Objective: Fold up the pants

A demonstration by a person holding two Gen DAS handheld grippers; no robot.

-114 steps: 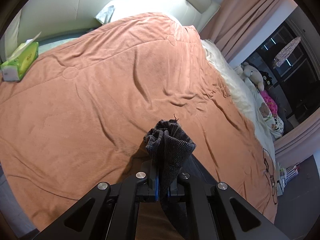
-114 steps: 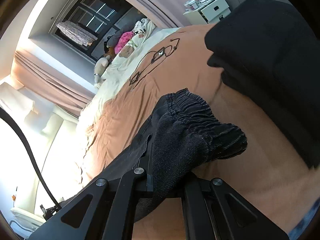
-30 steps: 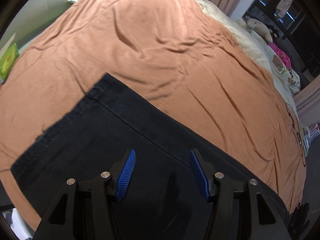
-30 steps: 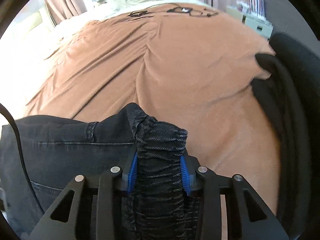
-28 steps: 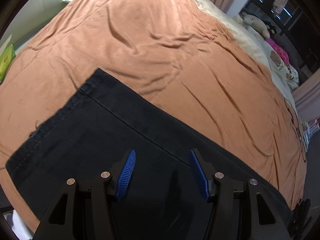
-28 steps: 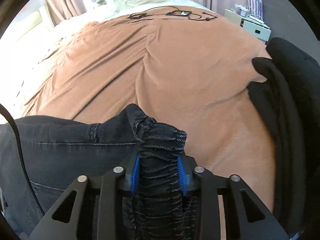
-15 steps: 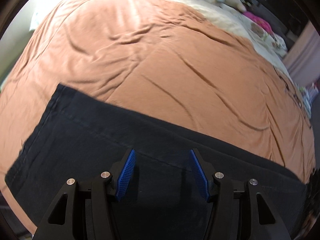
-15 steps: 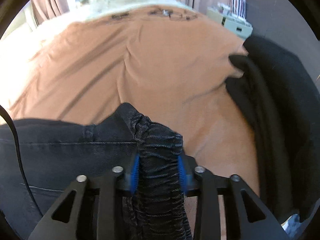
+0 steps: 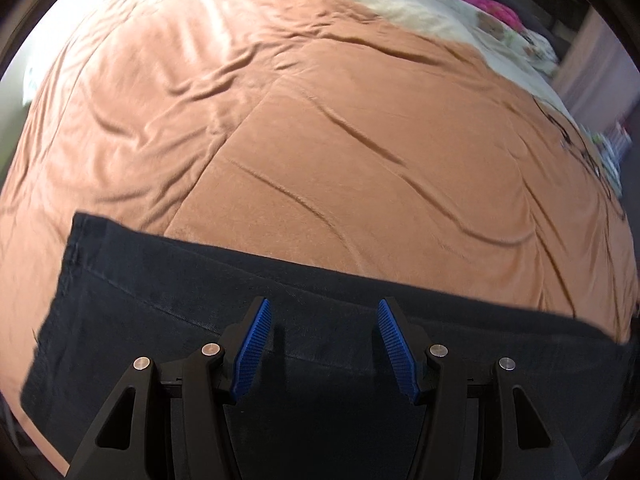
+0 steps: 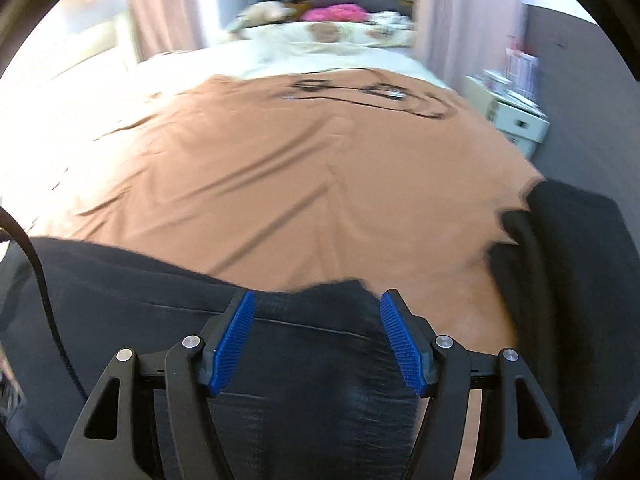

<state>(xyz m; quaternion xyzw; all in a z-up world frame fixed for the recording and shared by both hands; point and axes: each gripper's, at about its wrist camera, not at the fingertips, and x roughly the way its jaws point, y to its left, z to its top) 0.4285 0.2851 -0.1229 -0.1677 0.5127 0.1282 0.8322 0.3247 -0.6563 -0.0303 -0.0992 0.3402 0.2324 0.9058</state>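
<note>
Both grippers: black angular frames w/ silver screws, ribbed blue pads [image 9: 251,352], black cable [image 10: 38,280] at left

A: What's seen of the room?

B: A bed [image 10: 280,184] is covered by a wrinkled orange-brown blanket [image 9: 320,128], with a cream sheet [image 10: 328,50] laid past it. Stuffed toys [image 10: 304,8], one bright pink, are piled at the far end.

A: And around it?

B: Pinkish curtains [image 10: 452,16] are hung by a dark window. A grey wall [image 10: 580,92] and a white cabinet [image 10: 516,120] are seen on the right. Strong light is thrown in from the left.
</note>
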